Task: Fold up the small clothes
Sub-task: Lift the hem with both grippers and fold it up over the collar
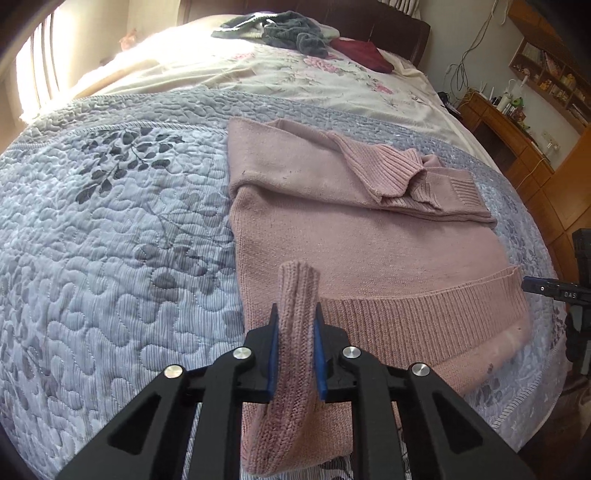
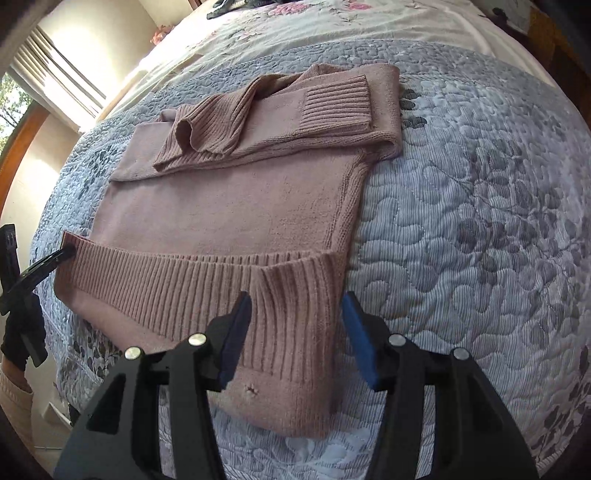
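A pink knit sweater [image 1: 369,236] lies flat on the grey quilted bedspread [image 1: 110,229], sleeves folded across its chest. My left gripper [image 1: 295,305] is shut on the left corner of the ribbed hem, which stands up bunched between the blue pads. In the right wrist view the same gripper [image 2: 62,254] shows at the sweater's [image 2: 236,206] far hem corner. My right gripper [image 2: 295,295] is open, its fingers straddling the right corner of the ribbed hem [image 2: 295,317] with a wide gap. Its tip [image 1: 532,286] appears at the right edge of the left wrist view.
Beyond the quilt [image 2: 461,221] lies a floral sheet [image 1: 295,74] with a heap of grey clothes [image 1: 284,31] and a dark red garment [image 1: 362,53] near the headboard. A wooden desk and shelves [image 1: 517,122] stand to the right of the bed. A bright window [image 2: 55,81] is on the left.
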